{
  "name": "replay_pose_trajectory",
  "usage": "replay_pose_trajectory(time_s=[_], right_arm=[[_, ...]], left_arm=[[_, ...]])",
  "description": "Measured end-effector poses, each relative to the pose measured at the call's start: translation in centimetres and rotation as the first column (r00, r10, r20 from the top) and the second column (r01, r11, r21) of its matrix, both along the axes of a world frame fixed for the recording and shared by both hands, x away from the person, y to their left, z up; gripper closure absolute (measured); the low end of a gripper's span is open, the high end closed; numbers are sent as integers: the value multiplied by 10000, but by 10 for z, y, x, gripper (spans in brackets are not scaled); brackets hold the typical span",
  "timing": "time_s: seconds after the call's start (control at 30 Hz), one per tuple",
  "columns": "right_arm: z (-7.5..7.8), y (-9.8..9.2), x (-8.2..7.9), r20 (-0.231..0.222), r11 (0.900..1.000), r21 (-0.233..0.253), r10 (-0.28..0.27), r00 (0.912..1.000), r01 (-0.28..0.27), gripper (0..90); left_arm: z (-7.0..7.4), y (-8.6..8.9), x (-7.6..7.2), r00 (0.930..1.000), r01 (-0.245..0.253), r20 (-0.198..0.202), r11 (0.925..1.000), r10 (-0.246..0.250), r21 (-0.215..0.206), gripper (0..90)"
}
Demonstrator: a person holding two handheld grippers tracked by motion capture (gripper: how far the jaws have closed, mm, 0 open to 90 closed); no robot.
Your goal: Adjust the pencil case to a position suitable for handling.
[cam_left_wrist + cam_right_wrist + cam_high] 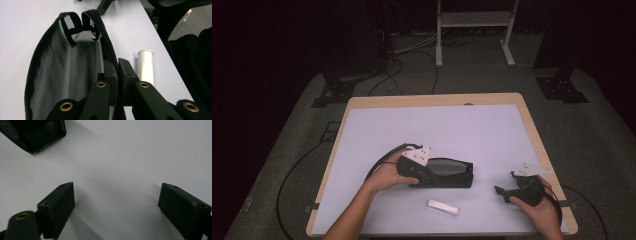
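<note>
A black mesh pouch (452,174) lies at the middle of the table with its zip open. My left gripper (431,177) is shut on the pouch's near zip edge at its left end. In the left gripper view the jaws (117,72) pinch that edge, and the mesh inside of the pouch (62,70) stands open to their left. A white tube (443,207) (145,66) lies on the mat just in front of the pouch. My right gripper (507,183) (117,192) rests low over bare mat to the right of the pouch, open wide with nothing between its fingers. A corner of the pouch (35,135) shows at the top left of the right gripper view.
The table (532,130) has a pale mat with a wooden rim. Cables (382,162) trail from both grippers over the table's sides. A white frame (474,30) and dark stands are on the floor beyond the far edge.
</note>
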State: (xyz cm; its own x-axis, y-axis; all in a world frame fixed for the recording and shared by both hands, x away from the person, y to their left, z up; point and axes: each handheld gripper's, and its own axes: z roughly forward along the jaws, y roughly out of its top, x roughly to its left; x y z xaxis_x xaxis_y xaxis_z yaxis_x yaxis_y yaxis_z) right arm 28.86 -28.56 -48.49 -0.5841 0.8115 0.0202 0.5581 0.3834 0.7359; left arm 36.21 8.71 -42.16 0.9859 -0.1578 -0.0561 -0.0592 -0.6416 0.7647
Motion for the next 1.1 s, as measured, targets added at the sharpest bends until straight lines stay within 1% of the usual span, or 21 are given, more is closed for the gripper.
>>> replay_pose_trajectory(time_s=[0.1,0.27,0.37,0.5,0.67,0.83,1.0,1.07,1.1], right_arm=[[0,0,0,2,10000,-3,1,10000,-1,128],[0,0,0,4,10000,-4,2,10000,-2,128],[0,0,0,5,10000,-12,9,10000,-9,128],[0,0,0,8,10000,-12,9,10000,-9,128],[0,0,0,5,10000,-10,9,10000,-9,128],[0,0,0,-2,10000,2,-1,10000,1,127],[0,0,0,-1,10000,3,1,10000,-1,128],[0,0,0,0,10000,1,2,10000,-2,127],[0,0,0,1,10000,2,2,10000,-2,128]], left_arm=[[-2,0,-1,10000,3,-7,9999,-3,146,857],[-3,1,0,9999,-104,-68,9999,105,103,829],[-2,3,0,9997,-239,-14,9996,240,119,791],[1,6,-1,9983,-571,87,9983,570,75,679],[6,12,-4,9938,-1105,96,9939,1105,-33,544],[11,16,-9,9845,-1750,158,9846,1749,46,449],[14,21,-12,9700,-2414,319,9704,2412,30,367],[16,25,-13,9645,-2617,355,9651,2618,-65,337],[17,27,-14,9603,-2764,344,9609,2768,-151,322]])
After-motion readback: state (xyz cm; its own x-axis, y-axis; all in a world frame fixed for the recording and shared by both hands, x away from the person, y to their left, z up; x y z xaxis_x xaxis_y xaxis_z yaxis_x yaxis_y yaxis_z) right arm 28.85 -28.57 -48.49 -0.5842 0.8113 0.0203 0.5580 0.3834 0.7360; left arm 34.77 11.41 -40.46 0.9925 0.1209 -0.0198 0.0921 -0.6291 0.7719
